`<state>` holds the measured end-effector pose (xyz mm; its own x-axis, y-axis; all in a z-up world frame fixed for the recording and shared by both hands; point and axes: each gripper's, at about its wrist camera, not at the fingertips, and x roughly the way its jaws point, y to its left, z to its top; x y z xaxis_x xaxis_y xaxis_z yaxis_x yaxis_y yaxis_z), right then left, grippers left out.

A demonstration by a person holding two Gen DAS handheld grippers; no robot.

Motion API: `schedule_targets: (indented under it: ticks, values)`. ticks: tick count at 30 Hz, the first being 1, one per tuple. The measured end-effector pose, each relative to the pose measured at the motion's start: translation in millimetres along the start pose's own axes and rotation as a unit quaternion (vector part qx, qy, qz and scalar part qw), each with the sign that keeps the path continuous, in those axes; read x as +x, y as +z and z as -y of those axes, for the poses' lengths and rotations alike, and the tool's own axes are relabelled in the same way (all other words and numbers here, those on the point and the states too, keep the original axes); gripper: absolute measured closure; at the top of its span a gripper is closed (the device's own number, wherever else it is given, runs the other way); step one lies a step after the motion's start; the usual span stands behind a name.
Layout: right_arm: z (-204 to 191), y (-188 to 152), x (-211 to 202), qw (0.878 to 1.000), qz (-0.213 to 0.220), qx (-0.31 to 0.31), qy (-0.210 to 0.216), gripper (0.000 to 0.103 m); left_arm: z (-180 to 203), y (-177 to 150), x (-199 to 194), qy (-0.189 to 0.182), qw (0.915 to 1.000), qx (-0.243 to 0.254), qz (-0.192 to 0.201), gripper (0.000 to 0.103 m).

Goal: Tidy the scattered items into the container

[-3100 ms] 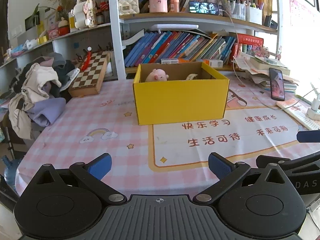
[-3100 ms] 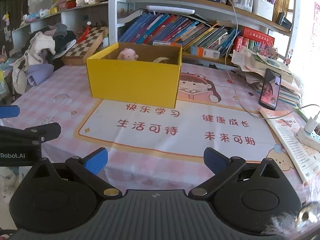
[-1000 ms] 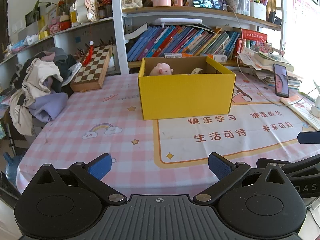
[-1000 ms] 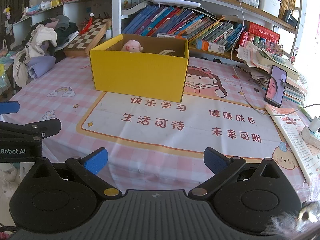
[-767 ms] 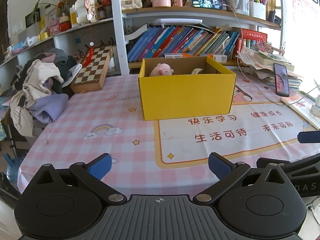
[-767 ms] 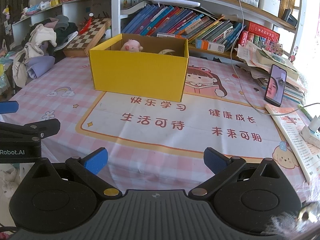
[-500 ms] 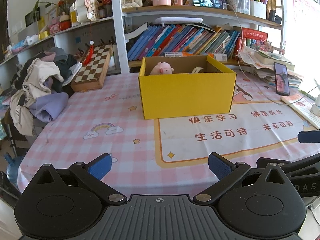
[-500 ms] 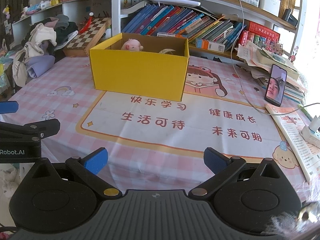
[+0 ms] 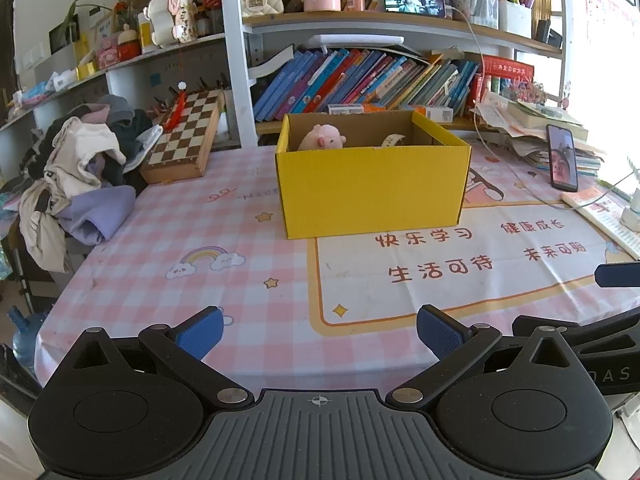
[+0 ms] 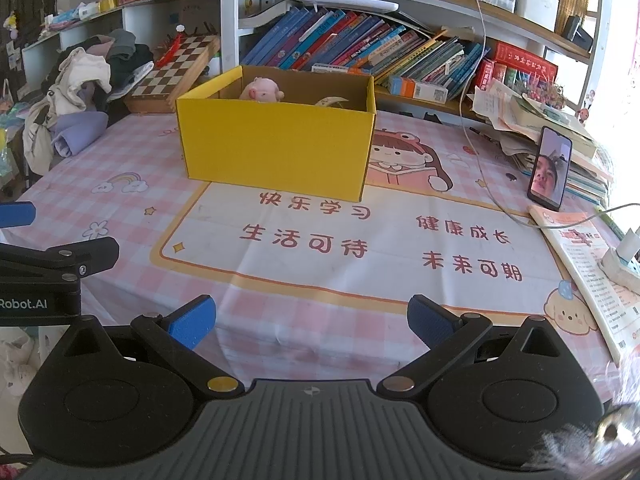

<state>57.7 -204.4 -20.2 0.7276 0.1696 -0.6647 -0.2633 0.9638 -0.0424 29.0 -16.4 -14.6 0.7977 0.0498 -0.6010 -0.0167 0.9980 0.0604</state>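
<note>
- Hovering low over the near edge of the counter [image 9: 248,256], both tools empty: left gripper [image 9: 318,330] has its blue-padded fingers [image 9: 200,330] spread wide with nothing between them; right gripper [image 10: 311,320] likewise, fingers [image 10: 430,322] wide apart, holding nothing.
- Yellow corrugated cardboard box [image 9: 374,190], open-topped, stands well ahead of both sets of fingers, roughly centred in the left view and ahead-left in the right view [image 10: 276,152].
- Inside it: a pink plush pig [image 9: 322,138] towards the far left corner, and a pale curved item [image 9: 392,140] to its right; what that item is, cannot tell.
- Pink checked cloth between fingers and box carries no loose small items that I can see.
- Judgement: collecting step looks finished or nearly so; the scattered things appear to be in the box already.
- Remaining clutter off to the sides, a propped black smartphone [image 10: 549,168] ahead-right and a wooden chessboard [image 9: 182,140] ahead-left, may not be task items; uncertain.
- Next move, if any: scan the counter for leftovers; otherwise keep the fingers apart and back off.
</note>
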Motion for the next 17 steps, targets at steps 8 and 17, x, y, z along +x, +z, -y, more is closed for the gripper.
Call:
schedule_targets:
  ticks: [8,17]
  values:
    - [0.9,-0.6,-1.9,1.000,0.002,0.004,0.004,0.000,-1.9,-0.3,-0.8,-0.003,1.0000,-0.003,0.001,0.000]
    - [0.0,-2.2,-1.7,1.000,-0.001,0.008,0.004,0.000,-3.8,-1.7,-4.0,-0.038,0.9993,-0.003,0.001,0.000]
